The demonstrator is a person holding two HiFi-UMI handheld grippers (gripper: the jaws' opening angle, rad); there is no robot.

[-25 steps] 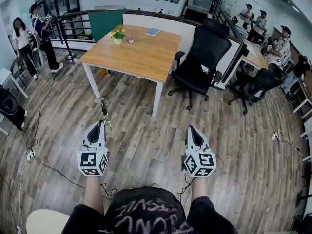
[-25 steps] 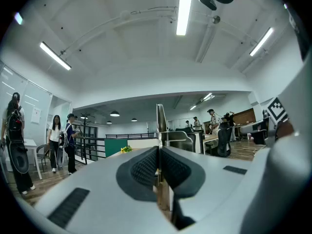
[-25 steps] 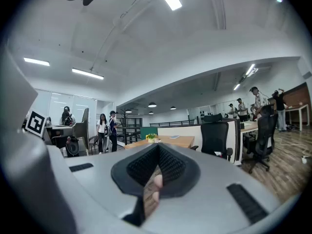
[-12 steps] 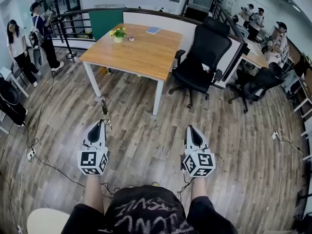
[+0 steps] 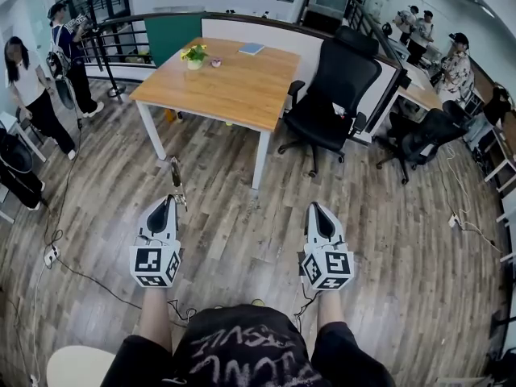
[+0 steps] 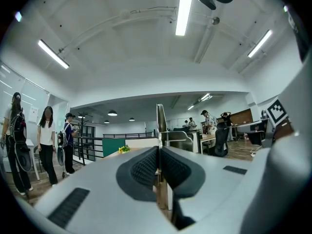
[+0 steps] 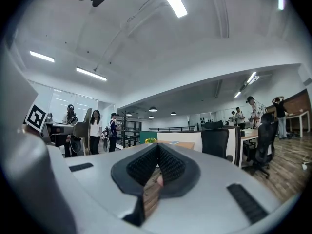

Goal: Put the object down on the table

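We note bystander (image 5: 27,77) in white stands nearer than before; left gripper (image 5: 168,203) grasps slim metal object (image 5: 175,177); right gripper (image 5: 316,209) clenched, empty; shirt lettering (image 5: 234,353) illegible.

left tool (image 6: 159,151): clamped | holds: thin metal strip (image 6: 161,122) | strip: upright between jaws

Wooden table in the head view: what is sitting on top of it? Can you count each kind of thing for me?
Potted plant: 1
Blue book: 1
Small pinkish object: 1
Total on the wooden table: 3
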